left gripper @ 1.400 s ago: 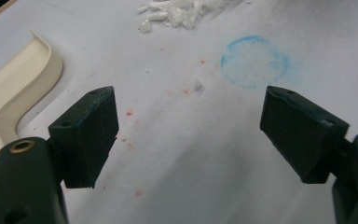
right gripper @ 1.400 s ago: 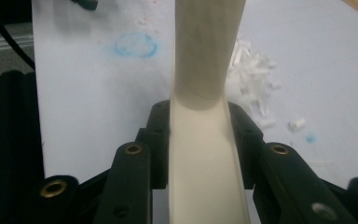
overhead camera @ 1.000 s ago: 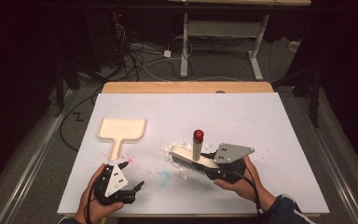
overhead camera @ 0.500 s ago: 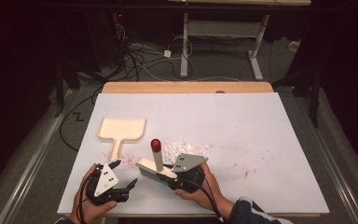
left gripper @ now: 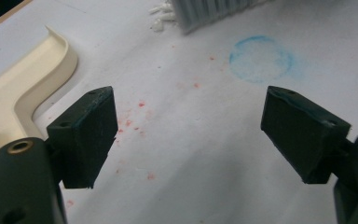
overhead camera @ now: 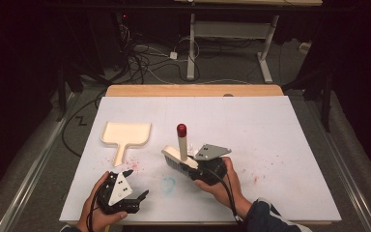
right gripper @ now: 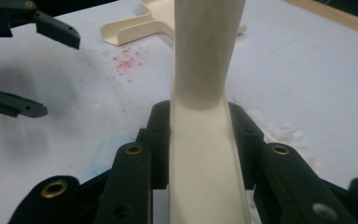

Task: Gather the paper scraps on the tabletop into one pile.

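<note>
A cream hand brush [overhead camera: 179,157] with a red-capped handle stands with its bristles down on the white table sheet [overhead camera: 270,130]. My right gripper [overhead camera: 192,165] is shut on the brush's back [right gripper: 204,140], one jaw on each side. A cream dustpan [overhead camera: 125,134] lies flat to the left, handle toward me. My left gripper [overhead camera: 137,183] rests near the front edge, open with nothing between its jaws [left gripper: 186,126]. It points toward the brush bristles [left gripper: 209,11] and a faint blue ring [left gripper: 260,58]. Small white crumbs [left gripper: 162,15] lie beside the bristles.
Red specks [overhead camera: 133,163] dot the sheet near the dustpan handle, and more lie at the right [overhead camera: 263,169]. A wooden strip [overhead camera: 193,90] borders the far edge. Beyond it are cables and a desk frame [overhead camera: 227,34] on the dark floor.
My right gripper swept the brush left and toward me, then drew it back a little to the right and away. The left gripper has hardly moved.
</note>
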`<state>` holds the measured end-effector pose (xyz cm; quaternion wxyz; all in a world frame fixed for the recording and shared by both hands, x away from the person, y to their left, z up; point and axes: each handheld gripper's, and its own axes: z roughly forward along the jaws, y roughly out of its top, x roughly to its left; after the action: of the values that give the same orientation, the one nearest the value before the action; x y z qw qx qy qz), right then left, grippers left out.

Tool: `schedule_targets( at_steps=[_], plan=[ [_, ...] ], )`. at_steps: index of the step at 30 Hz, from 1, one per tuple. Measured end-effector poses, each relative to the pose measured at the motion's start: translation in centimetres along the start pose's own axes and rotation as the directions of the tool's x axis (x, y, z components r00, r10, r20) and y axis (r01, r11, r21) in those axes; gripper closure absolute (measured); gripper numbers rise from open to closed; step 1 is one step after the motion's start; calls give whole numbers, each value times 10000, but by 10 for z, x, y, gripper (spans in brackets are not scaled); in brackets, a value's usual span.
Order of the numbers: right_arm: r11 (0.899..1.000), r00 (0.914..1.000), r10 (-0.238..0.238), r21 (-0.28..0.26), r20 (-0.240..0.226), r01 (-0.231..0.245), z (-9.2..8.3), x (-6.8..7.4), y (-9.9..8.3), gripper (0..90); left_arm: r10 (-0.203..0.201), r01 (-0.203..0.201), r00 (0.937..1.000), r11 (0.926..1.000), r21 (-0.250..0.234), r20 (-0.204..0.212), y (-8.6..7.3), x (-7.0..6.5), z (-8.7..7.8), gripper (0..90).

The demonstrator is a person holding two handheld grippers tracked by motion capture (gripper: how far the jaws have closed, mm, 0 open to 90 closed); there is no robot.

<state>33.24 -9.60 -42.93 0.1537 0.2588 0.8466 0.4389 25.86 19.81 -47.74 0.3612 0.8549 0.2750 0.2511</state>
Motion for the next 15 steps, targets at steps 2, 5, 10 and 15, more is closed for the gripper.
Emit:
schedule_targets(
  at_steps=[2, 5, 10, 15],
  plan=[
    [9996, 9998, -38, -271, -199, 32, -11, -4, 2, 680, 54, -54, 10000, 10000, 22, 33, 1, -1, 1, 175],
    [9976, 9988, -429, -556, -225, 416, -31, -7, 6, 679, 114, -114, 9999, 9999, 62, 48, 1, -1, 1, 176],
    [9942, 9938, -866, -701, -697, 817, -70, -16, 6, 679, 161, -162, 9999, 9998, 71, 59, 1, -2, 1, 176],
    [9878, 9837, -1557, -170, -903, 1548, -103, -22, -12, 679, 224, -225, 9997, 9997, 118, 80, 1, -2, 1, 176]
  ],
)
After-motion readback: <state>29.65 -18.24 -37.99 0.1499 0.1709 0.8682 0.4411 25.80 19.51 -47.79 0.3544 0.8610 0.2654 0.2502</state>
